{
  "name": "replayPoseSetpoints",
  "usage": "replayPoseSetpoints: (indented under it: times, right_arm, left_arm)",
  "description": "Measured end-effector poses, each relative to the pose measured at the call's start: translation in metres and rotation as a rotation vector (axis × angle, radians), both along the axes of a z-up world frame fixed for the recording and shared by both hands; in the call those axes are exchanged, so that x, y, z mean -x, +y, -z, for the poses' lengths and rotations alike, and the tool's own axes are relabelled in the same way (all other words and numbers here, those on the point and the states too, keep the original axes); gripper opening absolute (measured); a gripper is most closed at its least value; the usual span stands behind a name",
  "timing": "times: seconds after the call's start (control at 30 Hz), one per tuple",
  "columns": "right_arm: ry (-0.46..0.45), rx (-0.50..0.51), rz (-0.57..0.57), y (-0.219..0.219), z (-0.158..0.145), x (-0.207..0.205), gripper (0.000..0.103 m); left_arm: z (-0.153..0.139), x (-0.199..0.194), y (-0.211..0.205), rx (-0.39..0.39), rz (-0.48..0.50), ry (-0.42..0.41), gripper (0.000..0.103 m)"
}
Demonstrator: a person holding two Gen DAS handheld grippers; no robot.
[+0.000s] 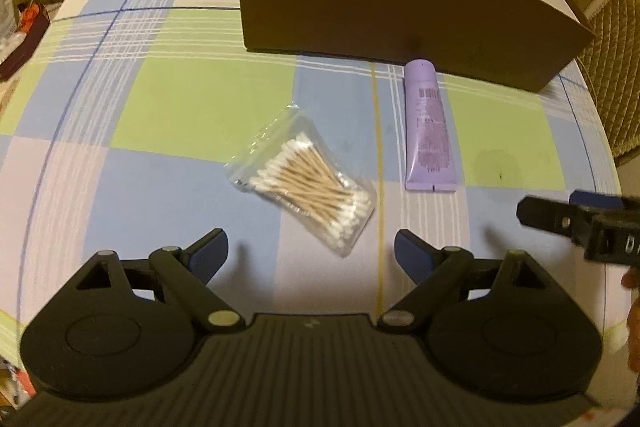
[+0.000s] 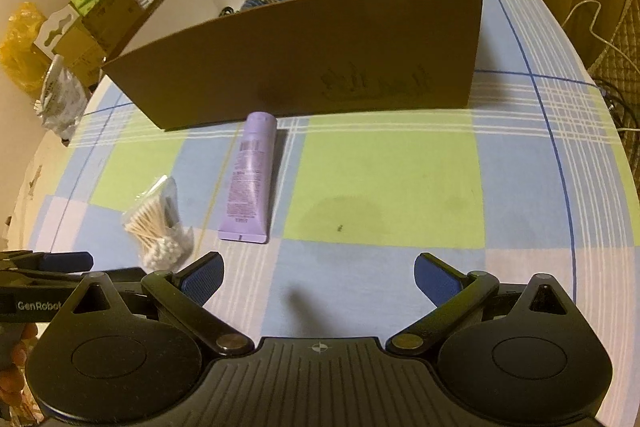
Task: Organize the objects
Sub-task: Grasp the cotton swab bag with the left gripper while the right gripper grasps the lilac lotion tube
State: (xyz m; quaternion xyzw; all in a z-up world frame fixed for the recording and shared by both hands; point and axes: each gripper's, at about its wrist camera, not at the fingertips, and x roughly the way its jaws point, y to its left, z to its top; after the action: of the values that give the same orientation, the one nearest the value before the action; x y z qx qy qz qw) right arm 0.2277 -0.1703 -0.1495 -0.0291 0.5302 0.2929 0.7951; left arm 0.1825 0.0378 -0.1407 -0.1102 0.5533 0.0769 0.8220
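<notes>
A checked blue, green and white tabletop (image 1: 200,107) carries a bag of cotton swabs (image 1: 306,183) beside a purple tube (image 1: 428,127), before a brown box (image 1: 392,23). The left gripper (image 1: 310,247) and right gripper (image 2: 318,275) hover wide apart, empty.

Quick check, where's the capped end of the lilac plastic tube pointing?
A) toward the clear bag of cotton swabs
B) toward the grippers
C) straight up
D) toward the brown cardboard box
D: the lilac plastic tube lies flat on the checked cloth, its round cap end next to the wall of the brown cardboard box and its flat crimped end nearer the camera.
</notes>
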Motion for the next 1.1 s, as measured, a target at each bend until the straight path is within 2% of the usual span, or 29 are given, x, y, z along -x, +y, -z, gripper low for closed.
replayPoseSetpoints:
  times: [0.13,0.27,0.47,0.6,0.77,0.83,0.97,1.1]
  right_arm:
    - [0.001,0.014,0.007,-0.001,0.003,-0.005,0.099]
    - [0.001,0.022,0.016,-0.001,0.005,-0.010,0.099]
    - [0.007,0.030,0.026,0.000,0.009,-0.015,0.099]
    - [0.005,0.034,0.019,0.004,0.011,-0.018,0.099]
    - [-0.016,0.027,-0.032,0.022,0.013,-0.022,0.099]
    - [-0.039,0.016,-0.072,0.036,0.013,-0.021,0.095]
    - [-0.067,0.001,-0.131,0.065,0.019,-0.021,0.077]
    - [-0.095,0.007,-0.162,0.089,0.027,-0.021,0.066]
  left_arm:
    - [0.009,-0.013,0.002,0.040,-0.041,-0.008,0.088]
    - [0.017,-0.024,0.001,0.028,-0.064,-0.011,0.087]
    - [0.024,-0.027,0.009,-0.032,-0.068,-0.013,0.075]
    - [0.020,-0.021,0.023,-0.074,-0.048,-0.040,0.058]
    - [0.016,-0.012,0.041,-0.080,-0.027,-0.053,0.055]
    - [0.015,-0.008,0.045,-0.076,-0.029,-0.050,0.056]
    - [0.016,-0.007,0.050,-0.058,-0.051,-0.056,0.062]
    - [0.012,-0.003,0.051,-0.021,-0.070,-0.074,0.066]
